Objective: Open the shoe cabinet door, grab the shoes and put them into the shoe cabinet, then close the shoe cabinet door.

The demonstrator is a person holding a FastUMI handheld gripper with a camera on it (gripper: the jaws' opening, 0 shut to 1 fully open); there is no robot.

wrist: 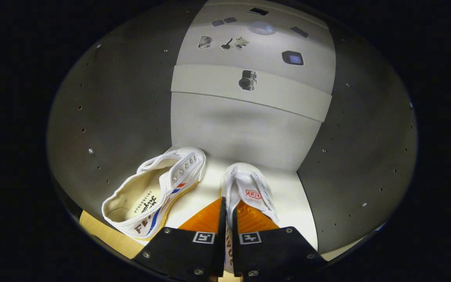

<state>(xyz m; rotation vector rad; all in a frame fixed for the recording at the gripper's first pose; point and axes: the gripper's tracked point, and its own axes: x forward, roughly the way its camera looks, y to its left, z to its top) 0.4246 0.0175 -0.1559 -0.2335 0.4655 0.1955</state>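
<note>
Two white canvas shoes are inside the shoe cabinet [123, 117]. The left shoe [159, 192] rests on the cabinet's pale floor, leaning toward the left wall, its opening facing me. The right shoe [249, 192] points toward the back wall. My gripper [228, 213] is shut on the right shoe, both fingers pressed on its heel side wall, which shows as a thin white strip between them. Whether that shoe touches the floor I cannot tell.
The cabinet's grey side walls [362, 156] with rows of small holes close in on both sides. A pale back panel [245, 129] stands just beyond the shoes. A wooden strip [104, 233] shows at the front left below the left shoe.
</note>
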